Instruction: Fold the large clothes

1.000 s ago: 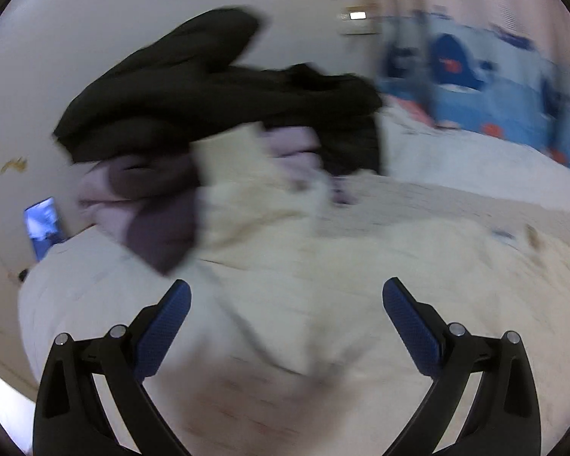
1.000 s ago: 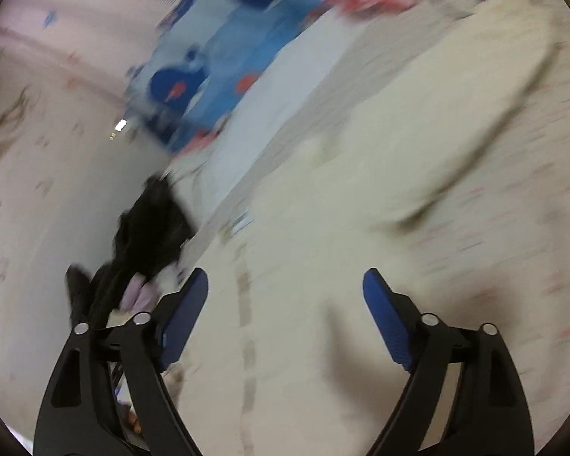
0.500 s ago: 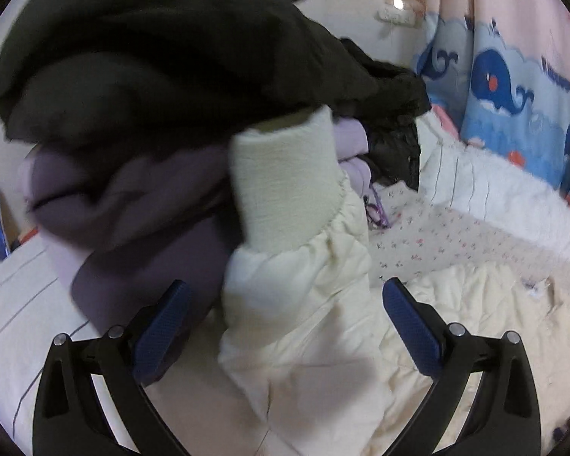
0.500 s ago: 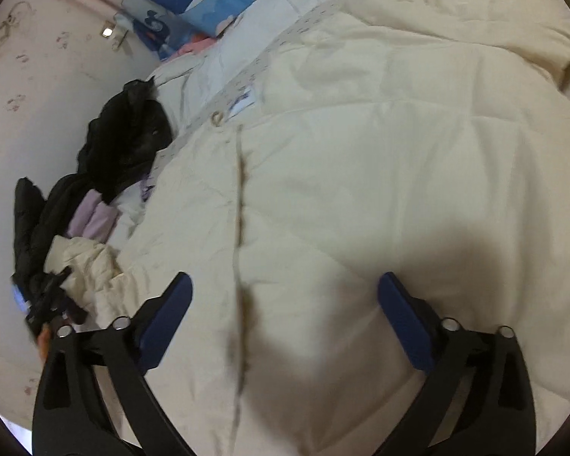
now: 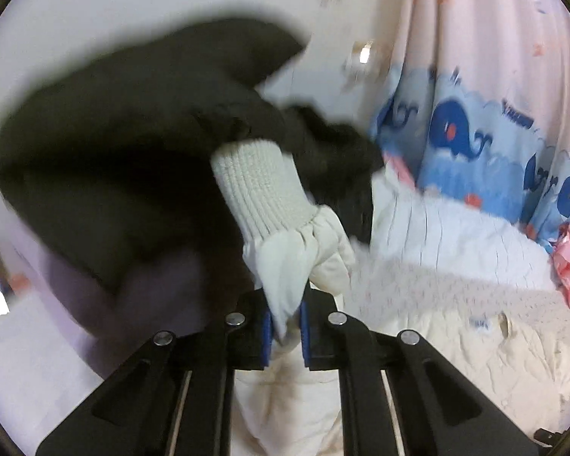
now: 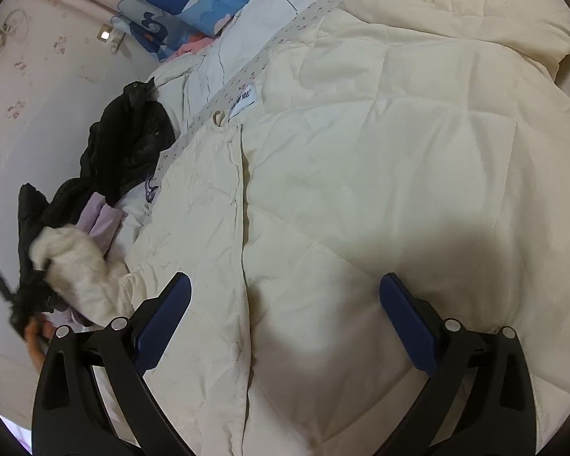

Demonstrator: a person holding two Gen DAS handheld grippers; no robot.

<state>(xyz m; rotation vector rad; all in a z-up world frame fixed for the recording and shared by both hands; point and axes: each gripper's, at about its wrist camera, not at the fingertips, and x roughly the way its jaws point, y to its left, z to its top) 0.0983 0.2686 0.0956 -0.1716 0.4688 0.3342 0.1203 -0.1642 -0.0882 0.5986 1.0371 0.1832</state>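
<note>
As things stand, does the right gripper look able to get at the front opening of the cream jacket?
Probably yes. The right gripper is open just above the cream jacket, its front opening runs bare between the fingers, and the black clothes lie off to the side.

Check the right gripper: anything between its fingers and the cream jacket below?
Nothing visible. The right gripper is open over the bare front of the cream jacket, near its closure seam. The black clothes lie off to the side, and the left gripper is shut on the sleeve.
</note>
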